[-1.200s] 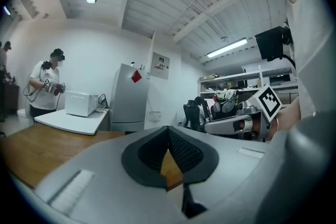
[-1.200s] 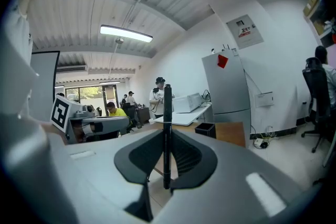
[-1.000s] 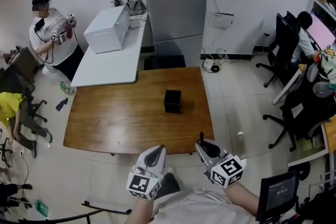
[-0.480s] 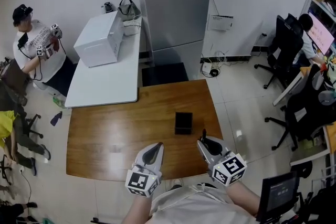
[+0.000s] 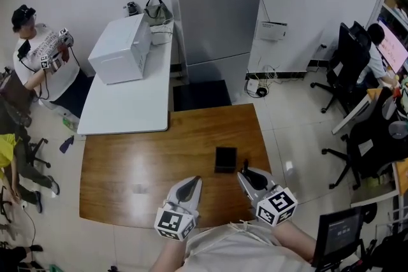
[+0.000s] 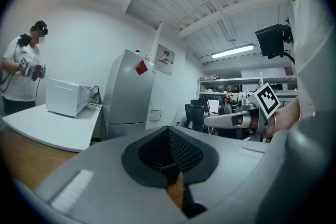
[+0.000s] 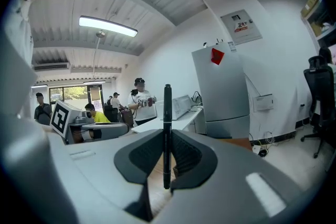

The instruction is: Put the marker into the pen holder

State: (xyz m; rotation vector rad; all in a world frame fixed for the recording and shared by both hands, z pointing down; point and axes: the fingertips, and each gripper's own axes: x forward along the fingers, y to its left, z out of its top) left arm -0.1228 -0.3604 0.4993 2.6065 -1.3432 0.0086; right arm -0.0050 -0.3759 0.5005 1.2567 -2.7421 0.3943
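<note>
R tongs (image 7: 167, 168) clamped on the marker (image 7: 167, 134). It stands upright between the pads, gripped low on the barrel, most of its length sticking up past the tips. Prob. held vertical so it can go end-first into the holder w/o regripping. Head view shows the same: marker (image 5: 245, 166) pokes up from the R tongs (image 5: 246, 174).

L tongs (image 6: 170, 160) have pads close together w/ nothing between them. In head view the L tongs (image 5: 190, 184) sit beside the R pair over the near edge of the tabletop (image 5: 127, 162). Looks like a spare, not needed for a one-handed drop.

Pen holder (image 5: 225, 158), a black box w/ open top, stands on the tabletop just ahead of the R tongs and slightly to their left, near but not touching.

Nothing on the wood between tongs and holder, so the path looks clear. Marker's lower end has to clear the holder rim first.

Farther ahead, left of both tongs: white table (image 5: 127, 105) carrying a white box appliance (image 5: 121, 51). A person (image 5: 39, 54) stands beyond it, well apart. Grey cabinet (image 5: 213, 16) is straight ahead. Office chairs (image 5: 347, 67) are far right.
</note>
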